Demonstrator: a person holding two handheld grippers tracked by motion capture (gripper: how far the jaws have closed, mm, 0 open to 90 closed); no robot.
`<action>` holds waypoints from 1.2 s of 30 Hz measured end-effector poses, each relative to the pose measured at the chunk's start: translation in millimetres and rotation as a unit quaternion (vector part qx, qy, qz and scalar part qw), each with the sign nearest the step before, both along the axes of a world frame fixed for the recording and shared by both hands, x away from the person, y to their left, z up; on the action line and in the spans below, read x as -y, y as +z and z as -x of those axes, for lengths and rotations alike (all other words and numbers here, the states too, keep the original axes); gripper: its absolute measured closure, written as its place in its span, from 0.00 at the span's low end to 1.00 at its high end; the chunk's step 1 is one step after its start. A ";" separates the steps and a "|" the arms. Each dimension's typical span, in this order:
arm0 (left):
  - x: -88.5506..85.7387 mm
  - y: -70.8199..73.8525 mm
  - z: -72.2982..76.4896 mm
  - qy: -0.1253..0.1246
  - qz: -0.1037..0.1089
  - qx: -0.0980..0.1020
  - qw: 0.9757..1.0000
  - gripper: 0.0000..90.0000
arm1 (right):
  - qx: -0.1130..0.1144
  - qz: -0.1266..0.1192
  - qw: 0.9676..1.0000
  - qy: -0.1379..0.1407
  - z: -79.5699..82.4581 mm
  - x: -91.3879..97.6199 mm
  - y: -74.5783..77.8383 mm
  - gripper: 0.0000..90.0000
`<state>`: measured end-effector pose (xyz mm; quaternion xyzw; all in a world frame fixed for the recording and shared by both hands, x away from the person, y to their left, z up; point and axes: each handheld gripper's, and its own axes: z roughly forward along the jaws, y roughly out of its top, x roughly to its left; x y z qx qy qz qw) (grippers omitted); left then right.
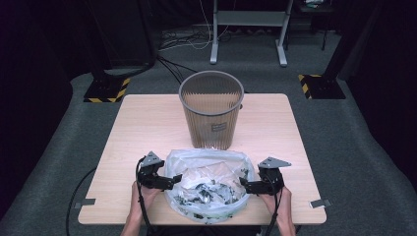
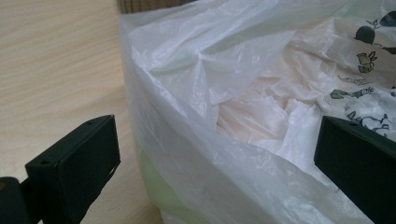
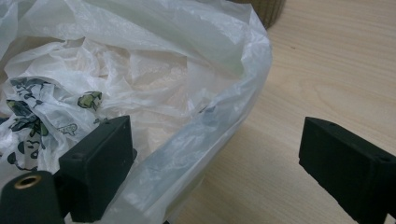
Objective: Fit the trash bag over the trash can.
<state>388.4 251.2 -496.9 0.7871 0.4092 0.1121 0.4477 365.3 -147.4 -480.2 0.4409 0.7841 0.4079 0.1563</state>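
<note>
A translucent white plastic bag (image 1: pixel 206 184) sits open near the table's front edge, with crumpled printed paper (image 1: pixel 209 189) inside. My left gripper (image 1: pixel 173 179) is open at the bag's left rim (image 2: pixel 187 140), one jaw outside and one jaw over the inside. My right gripper (image 1: pixel 244 185) is open at the bag's right rim (image 3: pixel 205 135), which passes between its jaws. A grey mesh waste bin (image 1: pixel 211 108) stands upright behind the bag, mid-table. In both gripper views the thin plastic edge lies in the gap, not pinched.
The wooden table (image 1: pixel 142 123) has bare surface left and right of the bin. Tape tabs (image 1: pixel 84 202) mark the front corners. Beyond the table are a grey stand (image 1: pixel 248 29), floor cables and striped black bases (image 1: pixel 105 91).
</note>
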 end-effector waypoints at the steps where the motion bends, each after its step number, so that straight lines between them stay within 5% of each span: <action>1: 0.0 -1.8 0.3 0.000 0.000 -0.003 1.000 0.00 | -0.006 -0.001 1.000 0.001 0.5 -0.5 -3.4 0.10; 18: 4.7 -22.5 4.9 0.000 -0.005 -0.026 1.000 0.01 | -0.031 -0.005 0.999 -0.003 -0.2 -8.4 -26.8 0.09; 26: 9.3 -25.9 6.3 -0.003 -0.006 -0.023 1.000 0.13 | -0.032 -0.005 0.999 -0.001 -1.2 -10.2 -32.0 0.16; 36: 12.8 -27.4 9.1 0.005 -0.006 -0.019 1.000 0.51 | -0.015 -0.016 1.000 -0.005 0.4 -10.0 -35.7 0.66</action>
